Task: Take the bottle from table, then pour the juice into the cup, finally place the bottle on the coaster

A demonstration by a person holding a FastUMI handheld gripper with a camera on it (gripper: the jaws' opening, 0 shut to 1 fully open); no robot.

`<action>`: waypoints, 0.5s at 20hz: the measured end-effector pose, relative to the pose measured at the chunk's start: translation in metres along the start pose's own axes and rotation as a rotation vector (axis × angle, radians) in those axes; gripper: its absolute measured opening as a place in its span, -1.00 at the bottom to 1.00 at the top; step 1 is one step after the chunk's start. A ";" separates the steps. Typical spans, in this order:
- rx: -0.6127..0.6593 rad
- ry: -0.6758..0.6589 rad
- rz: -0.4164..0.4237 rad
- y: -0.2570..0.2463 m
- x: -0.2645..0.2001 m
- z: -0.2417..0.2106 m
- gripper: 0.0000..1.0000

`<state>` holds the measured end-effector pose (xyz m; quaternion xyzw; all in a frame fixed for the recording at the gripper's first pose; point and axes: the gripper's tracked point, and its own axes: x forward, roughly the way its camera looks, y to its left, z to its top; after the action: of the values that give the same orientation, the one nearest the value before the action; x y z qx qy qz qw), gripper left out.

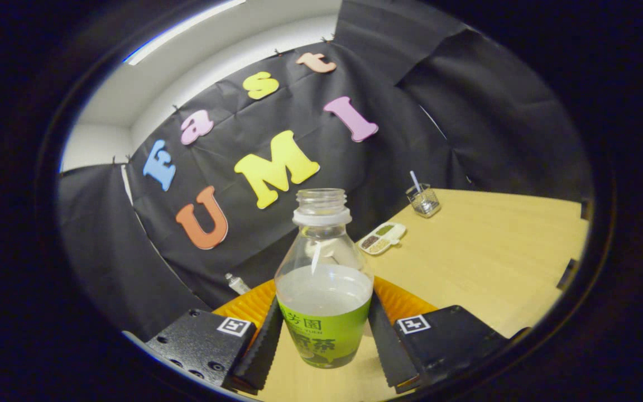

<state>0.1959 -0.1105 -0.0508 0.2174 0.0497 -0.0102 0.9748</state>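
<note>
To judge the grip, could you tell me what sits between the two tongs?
In the gripper view, the uncapped bottle stands between the tongs, both fingers against its green label.

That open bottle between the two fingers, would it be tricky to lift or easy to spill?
The bottle has no cap and looks roughly half full, so tilting it would probably spill juice. Its thin clear plastic may dent under a hard squeeze. The gripper has a finger against each side of the label, which likely helps against slipping.
</note>
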 end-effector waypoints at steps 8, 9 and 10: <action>-0.256 -0.001 -0.070 -0.030 0.079 -0.029 0.62; -0.281 -0.005 -0.076 -0.033 0.090 -0.031 0.62; -0.308 -0.008 -0.067 -0.032 0.099 -0.033 0.62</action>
<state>0.2902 -0.1252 -0.1044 0.0635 0.0542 -0.0357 0.9959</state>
